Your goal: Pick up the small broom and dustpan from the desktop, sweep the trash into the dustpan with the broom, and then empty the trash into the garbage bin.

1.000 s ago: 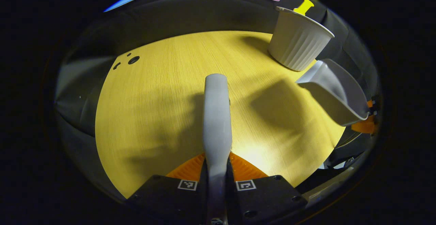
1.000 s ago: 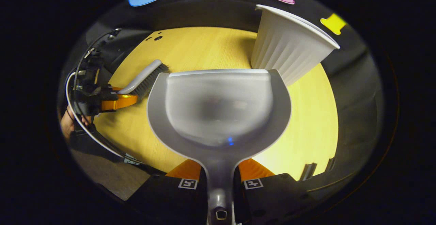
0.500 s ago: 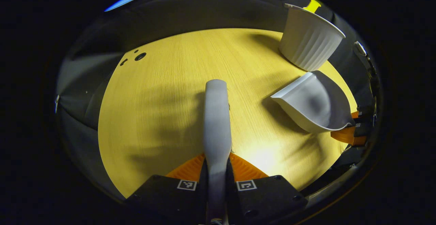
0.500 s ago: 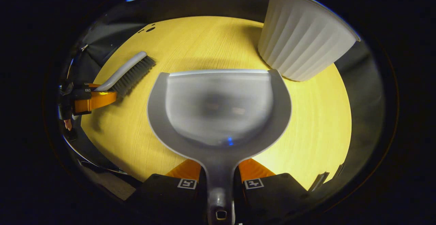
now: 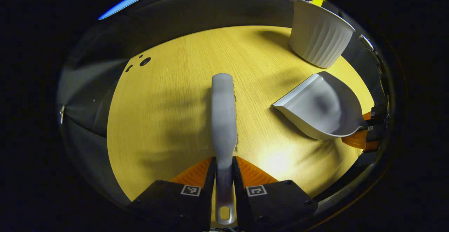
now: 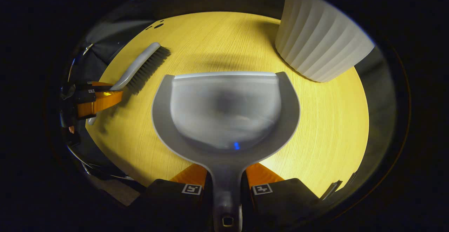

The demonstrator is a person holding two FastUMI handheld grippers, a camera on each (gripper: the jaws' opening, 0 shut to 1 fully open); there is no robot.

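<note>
The left gripper (image 5: 223,176) has its jaws squeezed tight on the handle of the small broom (image 5: 223,112). The broom lies low over the yellow counter (image 5: 168,112), bristles down. The right gripper (image 6: 226,183) has its jaws squeezed tight on the handle of the dustpan (image 6: 224,112), which sits between the broom and the garbage bin (image 6: 315,46). There is one broom, one dustpan and one white bin. No trash can be seen in the dustpan. A second ago the dustpan was up near the bin's rim. Now it is lower, close to the counter and away from the bin.
</note>
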